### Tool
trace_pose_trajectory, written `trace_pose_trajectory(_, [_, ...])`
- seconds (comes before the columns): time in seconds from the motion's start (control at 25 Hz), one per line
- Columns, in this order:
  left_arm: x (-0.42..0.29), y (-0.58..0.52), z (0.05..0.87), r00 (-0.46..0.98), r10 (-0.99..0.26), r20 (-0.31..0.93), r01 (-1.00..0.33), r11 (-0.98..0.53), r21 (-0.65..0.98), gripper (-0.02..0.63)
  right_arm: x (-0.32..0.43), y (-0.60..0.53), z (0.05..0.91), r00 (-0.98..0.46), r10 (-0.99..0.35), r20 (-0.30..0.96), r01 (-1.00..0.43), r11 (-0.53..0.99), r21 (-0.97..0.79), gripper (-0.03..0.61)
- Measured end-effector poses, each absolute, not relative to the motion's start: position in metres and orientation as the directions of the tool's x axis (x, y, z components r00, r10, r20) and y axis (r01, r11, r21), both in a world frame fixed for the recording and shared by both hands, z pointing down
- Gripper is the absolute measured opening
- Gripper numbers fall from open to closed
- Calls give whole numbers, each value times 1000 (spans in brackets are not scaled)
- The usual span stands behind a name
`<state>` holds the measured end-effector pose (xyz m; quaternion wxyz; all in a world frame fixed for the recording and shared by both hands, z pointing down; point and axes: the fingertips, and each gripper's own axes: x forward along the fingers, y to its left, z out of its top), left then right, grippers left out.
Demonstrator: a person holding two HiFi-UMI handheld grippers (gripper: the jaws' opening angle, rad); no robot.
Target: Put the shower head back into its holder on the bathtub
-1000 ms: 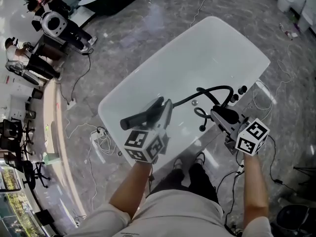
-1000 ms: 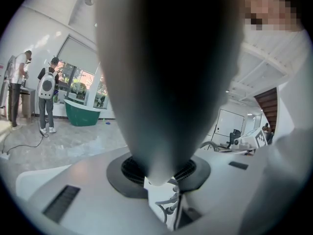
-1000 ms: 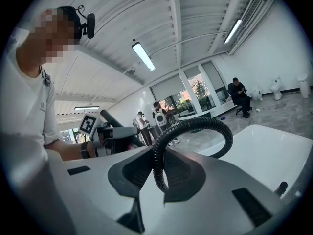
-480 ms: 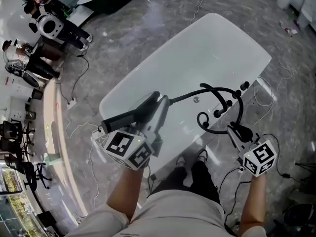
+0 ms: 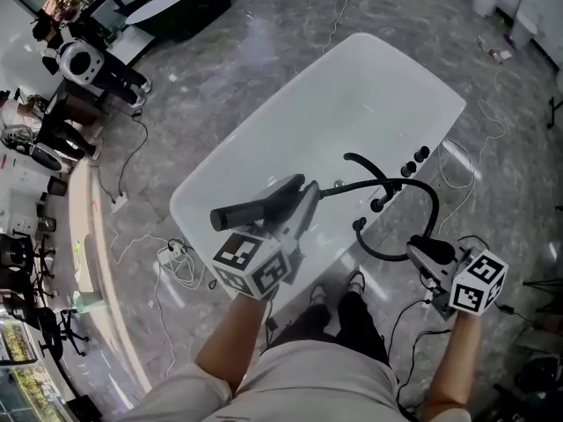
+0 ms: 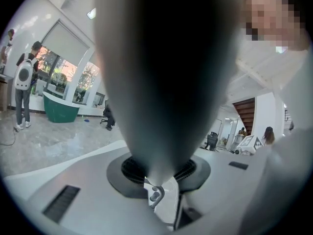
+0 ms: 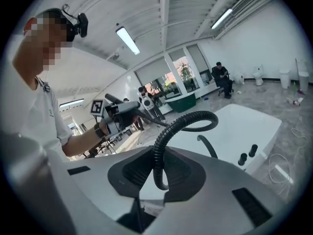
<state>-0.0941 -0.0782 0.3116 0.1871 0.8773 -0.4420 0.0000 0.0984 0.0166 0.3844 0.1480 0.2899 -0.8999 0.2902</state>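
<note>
A black shower head (image 5: 255,207) lies level over the near rim of the white bathtub (image 5: 369,104), with my left gripper (image 5: 306,197) shut on it. In the left gripper view the shower head (image 6: 166,82) fills the middle, and the left gripper (image 6: 157,176) clamps its narrow end. Its black ribbed hose (image 5: 424,199) loops out past the tub's right rim. My right gripper (image 5: 419,251), off the tub's near right corner, is shut on the hose (image 7: 182,122), which rises from between the right gripper (image 7: 159,174) jaws. A black spout (image 5: 362,163) and knobs (image 5: 415,159) stand on the rim.
Cables and a power strip (image 5: 180,258) lie on the marble floor left of the tub, and a white cable (image 5: 466,170) lies to its right. Camera gear (image 5: 84,60) and a dark tub (image 5: 180,3) stand at the back left. The person's shoes (image 5: 352,284) are close to the tub.
My right gripper has drawn back from the tub rim toward the near right with the hose, widening the loop. The left gripper has shifted and risen a little with the shower head.
</note>
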Motion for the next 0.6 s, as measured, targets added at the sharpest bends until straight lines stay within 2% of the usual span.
trace_pose_trajectory(0.16, [-94,-74,315,612,-773,170,-775,-543,322,101,104,25,439,-701,-413,581,-691,595,-412,64])
trace_pose_trajectory(0.32, [-92,-70,321,606,-775,182,-781,-536,319,101,113,16,495,-509,-441,740,-809,538,-236,64])
trace_pose_trajectory(0.4, [-90,-69,322,606,-774,186,-782,-535,319,101,123,7,494,-427,-505,750,-853,500,-149,64])
trace_pose_trajectory(0.6, [-92,-64,326,603,-775,189,-782,-530,327,101,147,-20,456,-230,-694,683,-912,399,98,64])
